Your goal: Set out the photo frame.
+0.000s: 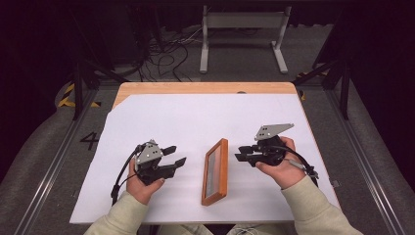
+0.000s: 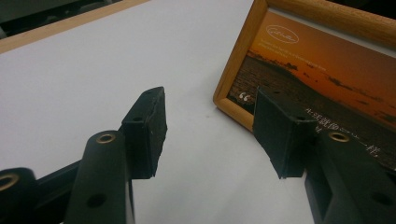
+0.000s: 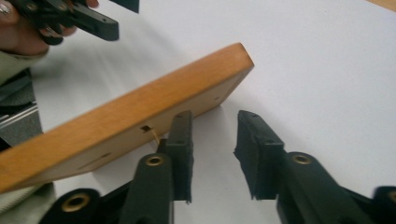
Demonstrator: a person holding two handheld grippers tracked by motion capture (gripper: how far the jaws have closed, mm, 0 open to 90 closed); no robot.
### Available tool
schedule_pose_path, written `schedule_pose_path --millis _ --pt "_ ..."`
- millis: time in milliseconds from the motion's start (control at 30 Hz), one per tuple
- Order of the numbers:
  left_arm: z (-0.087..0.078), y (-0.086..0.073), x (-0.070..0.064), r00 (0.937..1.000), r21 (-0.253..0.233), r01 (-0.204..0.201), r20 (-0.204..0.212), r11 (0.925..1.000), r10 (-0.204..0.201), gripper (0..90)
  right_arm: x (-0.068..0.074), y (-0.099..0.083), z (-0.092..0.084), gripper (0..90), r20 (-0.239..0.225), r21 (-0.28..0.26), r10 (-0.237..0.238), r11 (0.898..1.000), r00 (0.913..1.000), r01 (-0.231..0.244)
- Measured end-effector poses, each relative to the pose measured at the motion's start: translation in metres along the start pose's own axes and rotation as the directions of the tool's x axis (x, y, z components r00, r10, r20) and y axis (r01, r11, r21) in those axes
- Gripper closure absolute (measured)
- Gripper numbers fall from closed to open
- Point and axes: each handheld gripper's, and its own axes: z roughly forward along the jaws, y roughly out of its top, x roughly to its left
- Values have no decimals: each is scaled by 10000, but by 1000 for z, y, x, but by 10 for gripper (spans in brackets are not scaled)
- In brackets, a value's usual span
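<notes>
High view is showing the picture frame [image 1: 216, 172] lying on the desk [image 1: 195, 117] between the left claw [image 1: 177, 155] and right claw [image 1: 238, 152], both gaping empty beside it, so regrasping seems next.

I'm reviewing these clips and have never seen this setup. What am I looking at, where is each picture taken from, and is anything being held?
A person sits at a table covered with white paper, holding a hand-operated two-jaw tool in each hand. The high view looks down from above; each of the other two comes from a camera riding on one tool, looking along its black jaws. A wooden picture frame with a sunset photo lies between the hands. The left gripper is open beside the frame, holding nothing. The right gripper has its jaws apart beside the frame's edge, with nothing between them.
</notes>
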Motion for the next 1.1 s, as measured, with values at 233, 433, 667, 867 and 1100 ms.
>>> schedule_pose_path --millis 233,433,667,867,1100 --pt "-2 0 0 10000 -15 31 -79 10000 -31 443 14 11 -11 473 31 165 457 9988 9989 -458" --pt "-2 0 1 9999 -34 2 -152 10000 -2 442 21 16 -13 400 26 414 441 9982 9990 -442" --pt "-2 0 1 9998 -1 16 -188 10000 -16 442 26 21 -8 334 152 791 885 9928 9960 -894" --pt "-2 0 1 9998 -2 -58 -215 10000 58 442 27 27 0 153 421 1435 2048 9674 9779 -2088" --pt "-2 -1 1 9996 9 -75 -259 10000 75 443 28 30 14 152 267 1627 1952 9668 9804 -1969"
